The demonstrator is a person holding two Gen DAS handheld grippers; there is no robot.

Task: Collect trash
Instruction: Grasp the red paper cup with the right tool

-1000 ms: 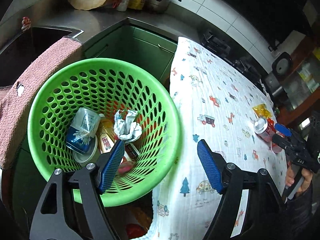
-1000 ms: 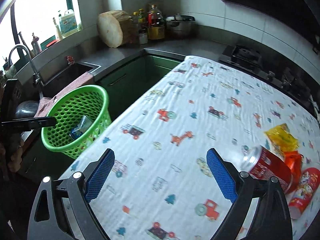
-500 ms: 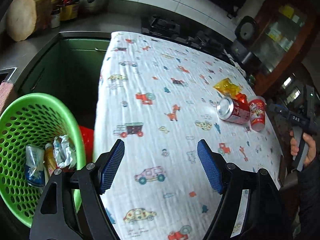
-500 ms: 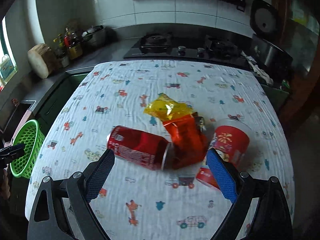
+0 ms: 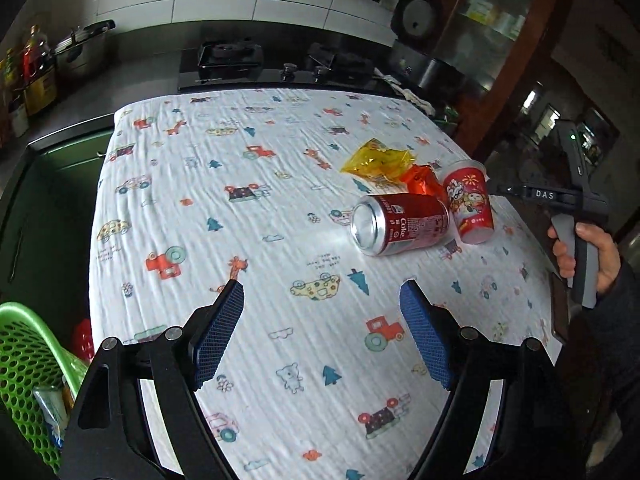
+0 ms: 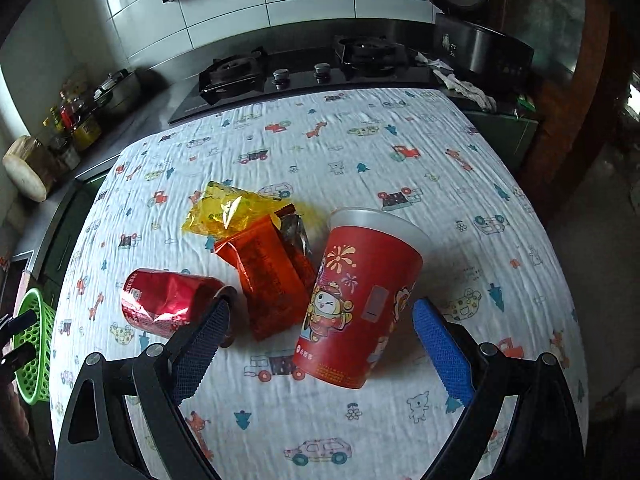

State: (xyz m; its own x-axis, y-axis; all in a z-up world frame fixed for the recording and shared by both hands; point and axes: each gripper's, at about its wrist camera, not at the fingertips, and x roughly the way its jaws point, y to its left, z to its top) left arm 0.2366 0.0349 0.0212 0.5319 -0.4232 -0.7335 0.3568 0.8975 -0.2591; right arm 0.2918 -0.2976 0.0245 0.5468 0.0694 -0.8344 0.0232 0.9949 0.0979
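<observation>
On the cartoon-print tablecloth lies a red Coke can on its side, a red paper cup, an orange-red wrapper and a yellow wrapper. In the right wrist view the cup lies tilted between my open right gripper's fingers, with the can at the left fingertip, the orange-red wrapper and the yellow wrapper behind. My left gripper is open and empty above the cloth, short of the can. The green basket holds trash at lower left.
A gas hob and counter with pots and bottles run behind the table. A black rice cooker stands at back right. The green basket also shows at the far left edge of the right wrist view.
My left gripper has swung from over the basket to over the table, facing the can. My right gripper has closed in on the trash pile, with the cup now between its fingers.
</observation>
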